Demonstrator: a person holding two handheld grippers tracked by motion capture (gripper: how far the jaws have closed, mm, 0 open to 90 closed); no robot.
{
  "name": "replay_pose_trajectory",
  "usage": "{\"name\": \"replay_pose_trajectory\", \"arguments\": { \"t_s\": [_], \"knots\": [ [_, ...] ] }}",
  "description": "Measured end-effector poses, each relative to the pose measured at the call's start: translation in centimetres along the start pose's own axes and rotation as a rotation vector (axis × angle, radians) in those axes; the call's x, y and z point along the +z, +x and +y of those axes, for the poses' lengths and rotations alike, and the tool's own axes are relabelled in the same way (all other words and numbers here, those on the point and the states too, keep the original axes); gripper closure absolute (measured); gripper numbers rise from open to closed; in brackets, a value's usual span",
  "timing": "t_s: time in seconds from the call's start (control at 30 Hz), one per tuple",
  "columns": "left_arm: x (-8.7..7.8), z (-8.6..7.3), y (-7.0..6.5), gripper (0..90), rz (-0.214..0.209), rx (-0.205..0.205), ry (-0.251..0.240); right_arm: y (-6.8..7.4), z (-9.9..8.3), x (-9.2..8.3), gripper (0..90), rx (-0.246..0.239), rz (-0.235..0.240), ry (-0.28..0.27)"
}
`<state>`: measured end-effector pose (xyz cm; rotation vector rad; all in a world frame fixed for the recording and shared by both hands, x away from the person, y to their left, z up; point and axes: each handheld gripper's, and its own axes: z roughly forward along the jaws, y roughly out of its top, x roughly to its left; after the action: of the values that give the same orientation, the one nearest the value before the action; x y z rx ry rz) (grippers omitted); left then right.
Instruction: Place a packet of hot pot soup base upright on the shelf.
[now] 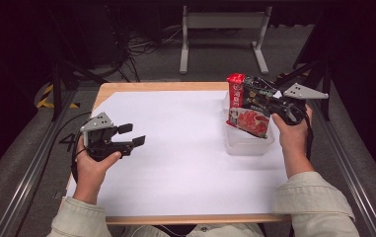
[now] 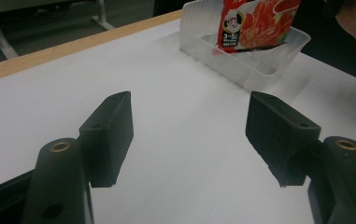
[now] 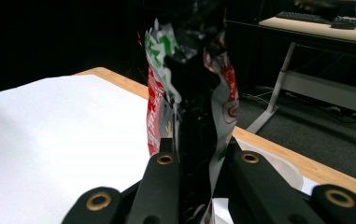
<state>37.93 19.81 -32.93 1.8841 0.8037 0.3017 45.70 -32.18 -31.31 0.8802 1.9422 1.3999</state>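
Over the tub [image 1: 247,143] at the table's far right, my right gripper [image 1: 269,105] has its jaws clamped on the packet [image 1: 248,114]; the packet hangs upright with its lower end down inside the tub, though I cannot tell whether it touches the floor of it; my left gripper [image 1: 132,135] sits well apart over the white sheet [image 1: 175,148], jaws apart with nothing between them.

Judging from this, the main risk is the grip itself; in the right gripper view the foil is crumpled and pinched near one edge, so the slick packet [image 3: 192,93] could slide out or twist as I lower it; if it swings, its bottom corner may catch the tub's rim and tip the light tub, which nothing holds down.

A release from this height could also leave the packet leaning on the wall rather than lying flat, or let it flop over the rim onto the sheet.

Bringing the left gripper in to steady the tub [image 2: 255,70] could itself nudge it off line.
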Motion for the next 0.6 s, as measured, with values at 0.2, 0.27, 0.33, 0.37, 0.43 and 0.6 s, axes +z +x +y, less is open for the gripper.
{"name": "replay_pose_trajectory", "arguments": {
  "t_s": [0.2, 0.27, 0.33, 0.37, 0.43, 0.6],
  "knots": [
    [0.1, 0.0, 0.0, 33.4, -0.002, 0.000, -0.002, 0.0, -0.2, 0.3, 84.3, -0.019, 0.014, 0.003],
    [0.1, 0.0, 0.0, 33.4, -0.004, -0.001, 0.000, 0.0, -0.6, 0.6, 84.2, -0.024, 0.025, 0.004],
    [0.1, 0.0, 0.0, 33.3, -0.003, 0.004, 0.002, 0.1, -1.0, 0.8, 84.2, -0.020, 0.028, 0.015],
    [0.1, 0.0, 0.0, 33.3, -0.002, 0.009, 0.003, 0.1, -1.2, 0.9, 84.2, -0.020, 0.028, 0.016],
    [0.1, 0.0, 0.0, 33.3, -0.003, 0.003, 0.002, 0.1, -1.7, 0.9, 84.2, -0.012, 0.033, 0.019],
    [0.2, -0.1, 0.0, 33.2, -0.005, 0.000, 0.003, -0.1, -2.5, 0.8, 83.4, 0.013, 0.034, 0.018]
  ]
}}
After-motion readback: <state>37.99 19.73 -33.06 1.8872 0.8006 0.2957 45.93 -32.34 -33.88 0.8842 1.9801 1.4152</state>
